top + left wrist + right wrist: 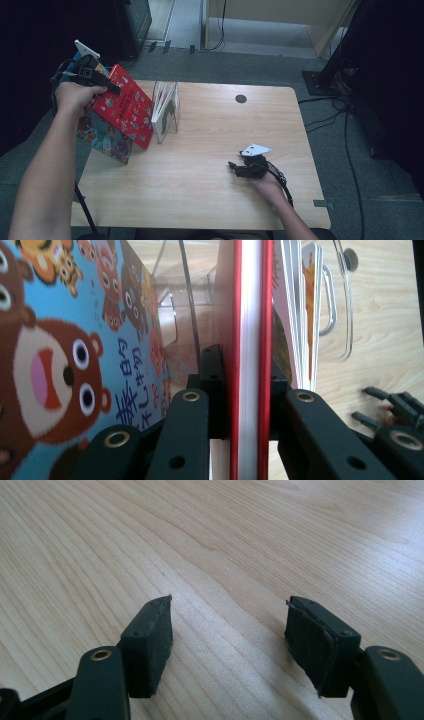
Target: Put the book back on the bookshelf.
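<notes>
Your left gripper (107, 86) has its jaws clamped on the red book (125, 106), held tilted beside the clear stand. Your right gripper (234, 167) rests on the desk (210, 190), jaws apart, holding nothing.

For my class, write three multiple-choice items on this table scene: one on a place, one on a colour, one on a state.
1. Where does the right tool rest?
A. on the table
B. on the floor
C. on a shelf

2. What colour is the book in the left tool?
A. green
B. red
C. black

3. How are the right tool's jaws?
A. clamped on a book
B. shut empty
C. open, empty

Answers:
1 A, the high view shows it on the wood.
2 B, its cover and edges are red.
3 C, bare wood lies between the pads.
</notes>
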A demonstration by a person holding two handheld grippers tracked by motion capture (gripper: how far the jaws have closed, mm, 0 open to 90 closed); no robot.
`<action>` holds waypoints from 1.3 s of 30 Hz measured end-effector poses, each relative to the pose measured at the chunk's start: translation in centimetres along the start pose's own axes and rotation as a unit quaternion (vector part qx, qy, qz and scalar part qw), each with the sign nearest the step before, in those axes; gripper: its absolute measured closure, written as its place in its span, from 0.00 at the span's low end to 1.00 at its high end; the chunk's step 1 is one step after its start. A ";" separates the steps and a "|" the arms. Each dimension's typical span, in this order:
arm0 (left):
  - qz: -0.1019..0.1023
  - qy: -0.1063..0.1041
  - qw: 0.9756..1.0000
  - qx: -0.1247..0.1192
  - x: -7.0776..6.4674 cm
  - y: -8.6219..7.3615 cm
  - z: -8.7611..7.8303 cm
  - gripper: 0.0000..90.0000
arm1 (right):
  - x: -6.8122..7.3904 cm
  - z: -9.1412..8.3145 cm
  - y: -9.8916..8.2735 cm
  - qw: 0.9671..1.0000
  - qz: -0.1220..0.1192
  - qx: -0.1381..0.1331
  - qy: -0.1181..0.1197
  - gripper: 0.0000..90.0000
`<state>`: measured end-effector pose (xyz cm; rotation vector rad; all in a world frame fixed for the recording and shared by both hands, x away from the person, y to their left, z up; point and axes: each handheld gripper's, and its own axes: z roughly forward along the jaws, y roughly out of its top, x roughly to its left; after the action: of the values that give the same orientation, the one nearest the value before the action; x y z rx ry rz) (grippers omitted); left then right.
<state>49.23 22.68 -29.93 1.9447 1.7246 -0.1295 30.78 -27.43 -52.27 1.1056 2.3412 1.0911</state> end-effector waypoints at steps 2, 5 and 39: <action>-0.008 -0.002 1.000 -0.002 0.1 0.4 0.3 0.89 | 0.0 0.0 0.0 1.000 0.000 0.001 0.001 0.40; -0.007 0.001 1.000 -0.012 0.1 0.9 0.9 0.89 | 0.0 0.1 0.1 1.000 0.002 0.000 0.000 0.40; -0.022 0.005 0.999 -0.042 0.2 1.0 -0.5 0.88 | -0.1 0.1 0.1 1.000 0.000 0.001 -0.002 0.39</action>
<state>50.03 23.09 -29.25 1.8502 1.7528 -0.0620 30.98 -27.35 -52.26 1.1060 2.3393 1.0865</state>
